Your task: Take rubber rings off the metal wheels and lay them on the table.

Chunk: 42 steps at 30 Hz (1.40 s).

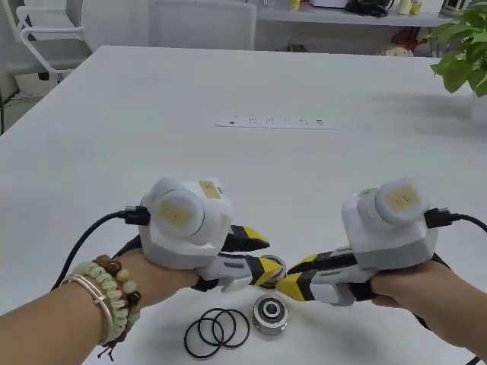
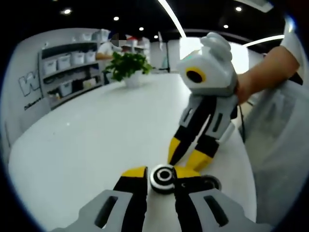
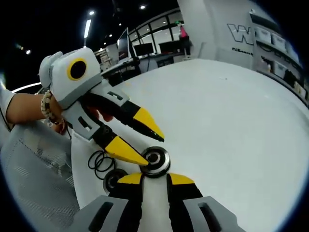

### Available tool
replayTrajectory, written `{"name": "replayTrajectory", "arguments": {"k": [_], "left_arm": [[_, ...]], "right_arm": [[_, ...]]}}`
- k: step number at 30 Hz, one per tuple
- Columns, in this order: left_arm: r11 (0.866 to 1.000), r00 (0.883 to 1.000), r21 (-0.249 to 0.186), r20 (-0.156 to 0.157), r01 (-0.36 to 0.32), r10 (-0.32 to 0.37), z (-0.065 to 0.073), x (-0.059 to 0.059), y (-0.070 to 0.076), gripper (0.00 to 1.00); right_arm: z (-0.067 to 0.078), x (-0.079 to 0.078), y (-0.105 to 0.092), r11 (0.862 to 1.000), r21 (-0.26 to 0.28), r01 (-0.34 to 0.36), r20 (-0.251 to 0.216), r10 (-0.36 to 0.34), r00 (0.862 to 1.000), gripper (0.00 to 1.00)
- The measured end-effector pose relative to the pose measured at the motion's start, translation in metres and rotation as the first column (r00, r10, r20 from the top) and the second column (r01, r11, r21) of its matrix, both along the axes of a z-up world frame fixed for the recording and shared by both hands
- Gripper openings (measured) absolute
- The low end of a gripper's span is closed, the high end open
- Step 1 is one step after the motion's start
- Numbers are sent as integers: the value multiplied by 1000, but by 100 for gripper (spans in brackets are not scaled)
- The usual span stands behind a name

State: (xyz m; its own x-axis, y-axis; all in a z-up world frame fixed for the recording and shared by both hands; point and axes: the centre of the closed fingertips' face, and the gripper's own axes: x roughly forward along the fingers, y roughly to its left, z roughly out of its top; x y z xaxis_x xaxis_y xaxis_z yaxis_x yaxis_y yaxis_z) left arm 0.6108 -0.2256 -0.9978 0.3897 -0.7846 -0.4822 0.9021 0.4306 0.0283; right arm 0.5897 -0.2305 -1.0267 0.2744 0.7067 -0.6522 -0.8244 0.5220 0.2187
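A small metal wheel (image 1: 272,266) with a black rubber rim is held just above the white table (image 1: 228,167). My left gripper (image 1: 265,256) is shut on that wheel (image 2: 163,178), which sits between its yellow tips (image 2: 161,173). My right gripper (image 1: 288,280) meets the wheel (image 3: 154,162) from the other side. Its tips (image 3: 155,178) pinch the wheel's near edge, on the rubber ring. A second wheel (image 1: 270,313) lies on the table below the grippers. Three loose black rubber rings (image 1: 217,328) lie to its left.
A flush socket strip (image 1: 275,122) is set into the table's middle. A potted plant (image 1: 464,49) stands at the far right edge. A white chair (image 1: 42,30) and a shelf stand beyond the table. The table's near edge is close to the wheels.
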Motion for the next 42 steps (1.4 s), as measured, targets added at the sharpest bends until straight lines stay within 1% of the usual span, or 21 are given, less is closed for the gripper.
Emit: {"name": "replayTrajectory", "arguments": {"k": [5, 8, 9, 10, 12, 16, 17, 18, 19, 21, 24, 27, 28, 29, 30, 31, 34, 37, 39, 41, 42], "left_arm": [[1000, 1000, 21, -14, 15, -15, -8, -4, -1, 20], [1000, 999, 11, -37, 18, -17, -9, -7, -3, 16], [1000, 999, 20, -35, 12, -11, -10, -6, -2, 15], [1000, 1000, 17, -24, 18, -18, -9, -6, -3, 15], [1000, 1000, 21, -29, 11, -11, -10, -6, -2, 15], [1000, 999, 11, -46, 1, -1, -9, -6, -1, 14], [1000, 999, 9, -50, 0, 1, -9, -6, 0, 14], [1000, 999, 8, -53, 0, 1, -9, -6, 0, 14], [1000, 999, 8, -53, 0, 0, -9, -7, 0, 14], [1000, 999, 9, -54, 2, -2, -9, -8, 0, 14], [1000, 999, 12, -53, 4, -3, -9, -7, 1, 14], [1000, 999, 14, -49, 6, -6, -9, -8, 1, 14], [1000, 999, 16, -48, 7, -6, -9, -8, 1, 14], [1000, 999, 16, -47, 6, -5, -9, -8, 1, 14], [1000, 999, 17, -47, 6, -5, -9, -8, 1, 14], [1000, 999, 19, -46, 7, -6, -9, -8, 1, 14], [1000, 999, 24, -42, 8, -7, -9, -9, 1, 14], [1000, 999, 27, -38, 11, -10, -9, -9, 1, 14], [1000, 999, 27, -38, 11, -10, -9, -9, 1, 14], [1000, 999, 27, -38, 12, -11, -9, -9, 1, 14], [1000, 999, 25, -39, 11, -10, -9, -9, 1, 14]], "right_arm": [[-1, 1, 1, 1000, -14, -13, 24, 13, 1000, 16], [-1, 1, 0, 1000, -14, -15, 35, 16, 999, 15], [-1, 1, 0, 1000, -16, -19, 38, 20, 999, 15], [-1, 1, 0, 999, -23, -30, 54, 31, 998, 14], [0, 2, 1, 998, -34, -48, 86, 51, 995, 14], [0, 2, 2, 995, -56, -80, 124, 86, 988, 12], [0, 2, 1, 994, -65, -84, 131, 92, 987, 10], [-3, 1, -3, 989, -108, -101, 139, 116, 983, 5], [-1, 4, -1, 992, -91, -88, 154, 102, 983, 1], [-1, 4, -2, 993, -85, -83, 145, 95, 985, 1], [-1, 5, -2, 992, -94, -80, 153, 94, 984, 0], [-2, 8, -4, 997, -78, -19, 107, 28, 994, 0], [-2, 8, -5, 998, -60, 12, 78, -7, 997, 0], [-3, 9, -6, 998, -27, 64, 22, -63, 998, 0], [-3, 10, -7, 995, -7, 96, -12, -96, 995, 0], [-2, 11, -8, 990, 25, 137, -56, -136, 989, 0], [0, 11, -10, 978, 77, 194, -130, -183, 975, 0], [3, 11, -11, 958, 119, 260, -211, -231, 950, 0], [4, 12, -12, 952, 135, 274, -233, -238, 943, 0], [10, 15, -10, 938, 175, 298, -248, -251, 936, 0], [16, 15, -7, 923, 209, 322, -286, -257, 923, 0]]}}
